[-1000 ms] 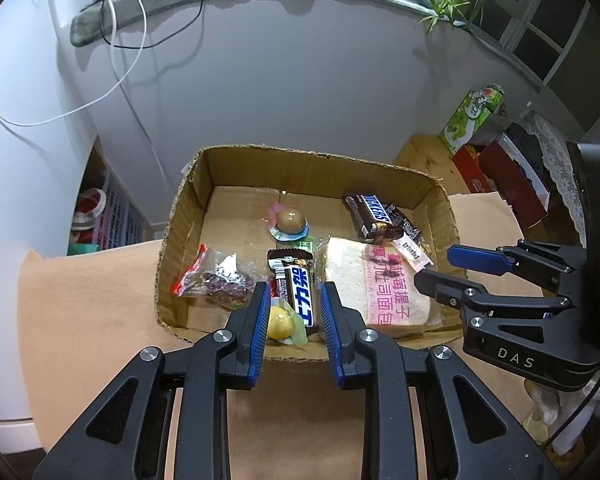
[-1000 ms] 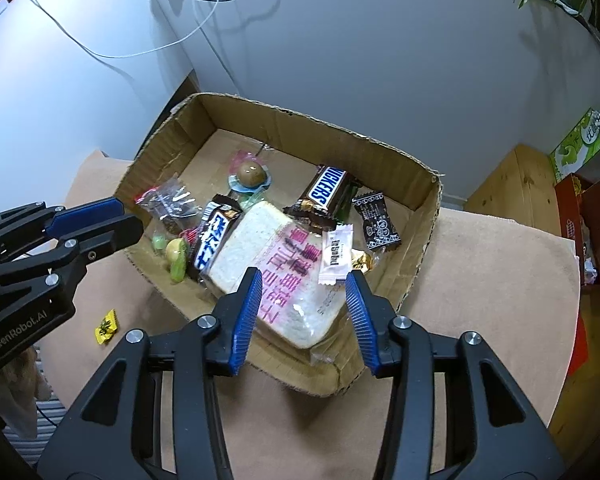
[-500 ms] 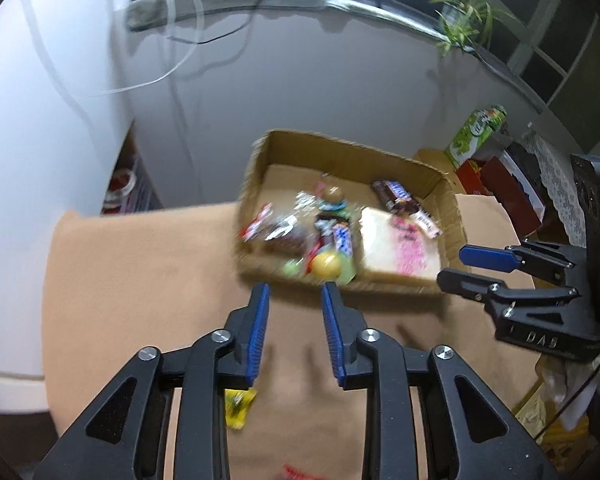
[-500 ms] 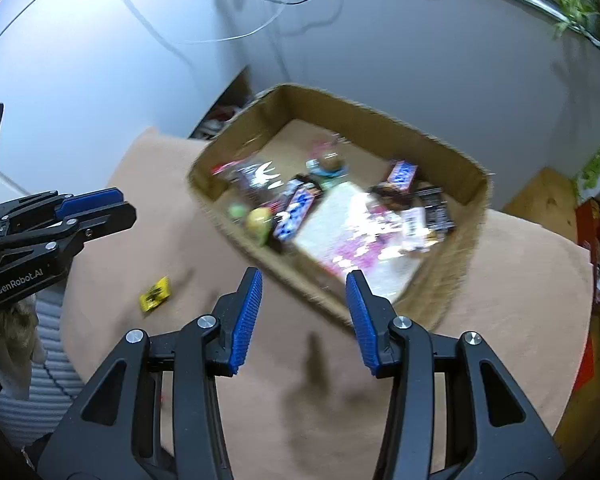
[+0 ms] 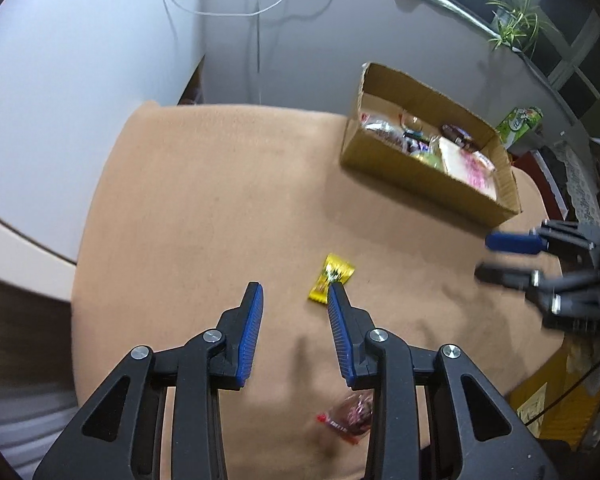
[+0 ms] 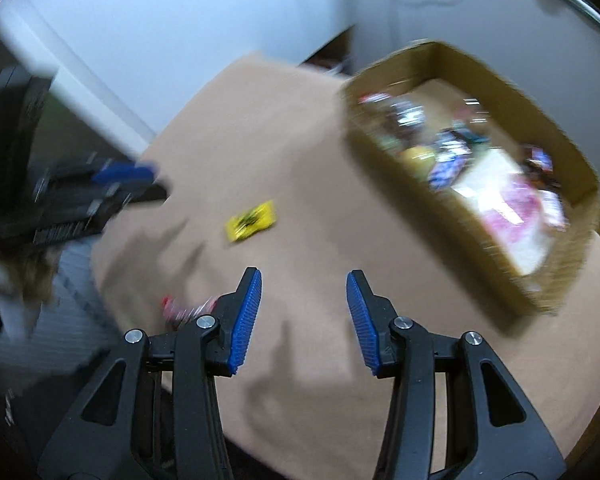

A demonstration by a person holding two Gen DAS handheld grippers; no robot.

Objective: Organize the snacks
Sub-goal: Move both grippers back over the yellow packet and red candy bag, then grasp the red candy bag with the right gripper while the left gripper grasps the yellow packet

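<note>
Left gripper (image 5: 295, 294) part open and empty, right gripper's (image 6: 304, 284) fingers widening on nothing; yellow candy (image 5: 331, 278) at left fingertip looks light, crinkly — pinch mid-wrapper.

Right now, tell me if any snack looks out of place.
Two do: a yellow candy and a red-ended packet lie loose on the tan tablecloth, outside the cardboard box holding the rest.

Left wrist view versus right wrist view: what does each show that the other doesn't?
Only the left wrist view shows the potted plant on the sill, the green carton beyond the cardboard box, and the right gripper. Only the right wrist view shows the left gripper. Both show the box of snacks, the yellow candy wrapper and a red-ended packet on the tan cloth; both jaws empty.
</note>
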